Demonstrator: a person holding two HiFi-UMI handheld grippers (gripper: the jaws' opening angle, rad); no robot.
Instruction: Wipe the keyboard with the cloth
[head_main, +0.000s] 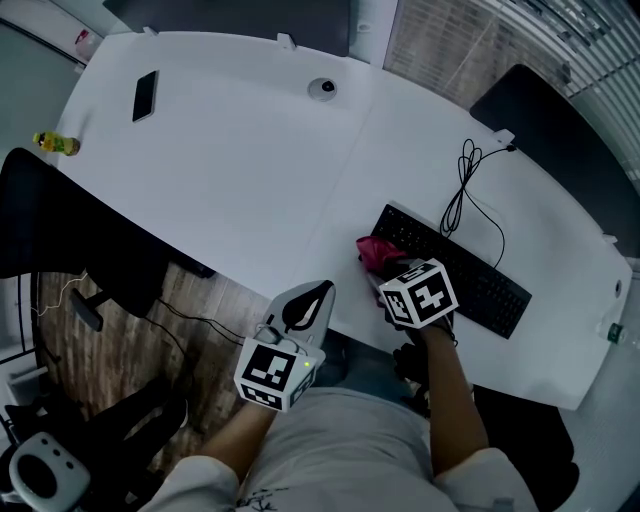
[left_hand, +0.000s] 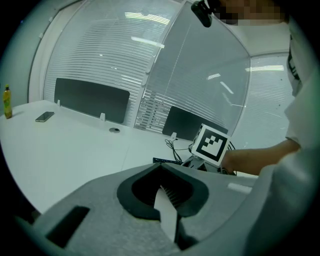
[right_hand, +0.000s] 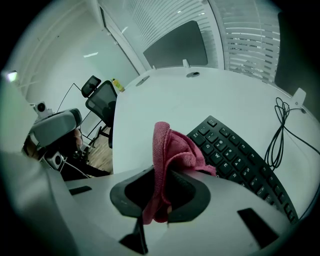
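Keyboard (head_main: 455, 268) lies black along the near right edge of the tabletop (head_main: 240, 150), its cable (head_main: 462, 190) looped behind it. My right claw (head_main: 392, 272) is clamped on a bunched pink cloth (head_main: 375, 250) at the keyboard's left end. I cannot tell whether the cloth touches the keys. Starting there should let me sweep rightward along the rows. My left claw (head_main: 310, 305), jaws together on nothing, hangs off the tabletop edge by my body, out of the way.

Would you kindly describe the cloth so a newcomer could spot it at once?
On the large white desk, find the black keyboard on the right. At its left end, clamped in the right gripper, is the cloth: crumpled and pinkish-red, the only fabric there.
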